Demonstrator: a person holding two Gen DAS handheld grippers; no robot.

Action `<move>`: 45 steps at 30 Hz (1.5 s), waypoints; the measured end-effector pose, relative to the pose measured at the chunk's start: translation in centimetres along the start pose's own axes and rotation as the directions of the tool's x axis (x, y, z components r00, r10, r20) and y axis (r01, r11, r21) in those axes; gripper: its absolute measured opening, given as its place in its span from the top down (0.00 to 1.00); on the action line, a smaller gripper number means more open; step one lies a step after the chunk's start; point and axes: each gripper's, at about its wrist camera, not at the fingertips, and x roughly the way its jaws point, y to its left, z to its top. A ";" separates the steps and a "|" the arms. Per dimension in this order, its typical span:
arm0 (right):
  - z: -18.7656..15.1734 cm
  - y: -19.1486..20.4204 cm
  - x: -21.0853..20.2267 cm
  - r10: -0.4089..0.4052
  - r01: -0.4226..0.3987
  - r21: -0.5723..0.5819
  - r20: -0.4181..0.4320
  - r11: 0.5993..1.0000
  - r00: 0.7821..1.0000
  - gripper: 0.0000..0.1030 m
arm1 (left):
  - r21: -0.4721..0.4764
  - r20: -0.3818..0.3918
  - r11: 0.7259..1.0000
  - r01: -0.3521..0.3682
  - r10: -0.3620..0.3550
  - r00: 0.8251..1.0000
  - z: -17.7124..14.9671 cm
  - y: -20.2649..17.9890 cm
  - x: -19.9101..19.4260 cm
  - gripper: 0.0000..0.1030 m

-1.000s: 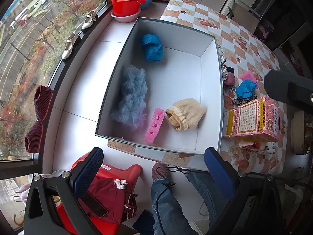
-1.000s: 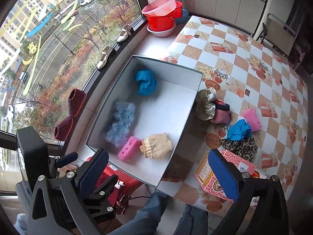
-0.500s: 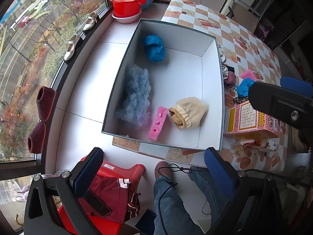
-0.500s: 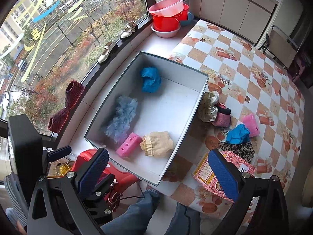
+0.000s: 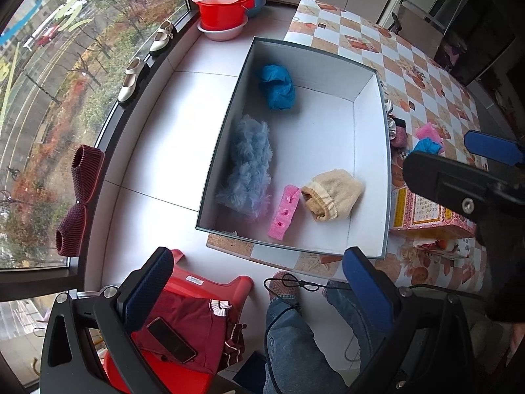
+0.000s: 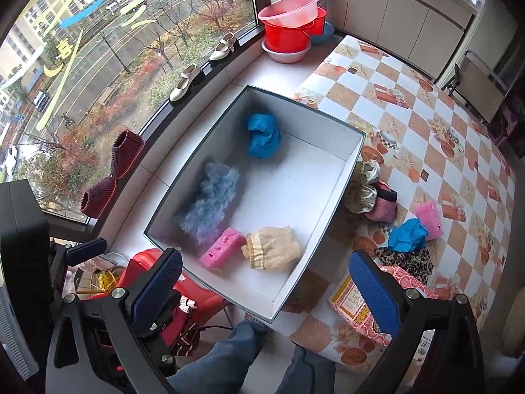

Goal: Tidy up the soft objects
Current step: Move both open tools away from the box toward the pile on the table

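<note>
A large white box (image 5: 369, 177) (image 6: 329, 193) sits at the table's corner, holding a blue cloth (image 5: 277, 87) (image 6: 262, 134), a fluffy light-blue piece (image 5: 249, 167) (image 6: 211, 198), a pink sponge (image 5: 284, 211) (image 6: 223, 252) and a beige knit piece (image 5: 331, 193) (image 6: 272, 251). On the table to the box's right lie a spotted cloth (image 6: 362, 187), a pink knit item (image 6: 384, 208), a second blue cloth (image 6: 408, 234), a pink sponge (image 6: 428, 218) and a leopard cloth (image 6: 407, 261). Both my left gripper (image 5: 259, 292) and right gripper (image 6: 265, 284) hover high above, open and empty.
A pink patterned carton (image 6: 367, 308) (image 5: 423, 211) lies at the table's near edge. A red stool with dark red clothing and a phone (image 5: 183, 328) stands on the floor beside a person's legs (image 5: 295, 335). Stacked basins (image 6: 292, 31), shoes and slippers line the window sill.
Both grippers have risen and drawn back, so the box looks smaller. The right gripper has come further into the left wrist view at the right edge. Nothing in the box moved.
</note>
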 end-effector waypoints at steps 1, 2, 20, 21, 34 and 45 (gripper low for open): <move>0.1 0.1 0.0 0.000 0.000 -0.002 0.001 1.000 1.000 0.00 | -0.002 0.001 1.000 -0.001 0.001 1.000 0.1 0.1 -0.1 0.00; 0.2 0.2 0.1 0.001 -0.001 -0.004 0.002 1.000 1.000 0.00 | -0.003 0.002 1.000 -0.002 0.002 1.000 0.2 0.2 -0.1 0.00; 1.4 0.4 0.8 0.002 -0.002 -0.006 -0.001 1.000 1.000 0.00 | 0.007 -0.005 1.000 -0.020 0.020 1.000 1.5 0.5 0.2 0.00; 1.5 0.4 0.9 0.002 -0.002 -0.005 -0.001 1.000 1.000 0.00 | 0.009 -0.004 1.000 -0.024 0.024 1.000 1.6 0.6 0.2 0.00; 2.3 -1.0 0.5 -0.002 0.002 0.005 0.009 1.000 1.000 0.00 | 0.038 -0.001 0.999 -0.029 0.029 1.000 3.1 -0.4 0.5 0.00; 2.3 -3.0 -0.4 0.011 -0.011 0.020 0.030 1.000 0.999 0.00 | 0.062 -0.007 0.997 -0.045 0.046 0.999 4.0 -2.2 0.4 0.00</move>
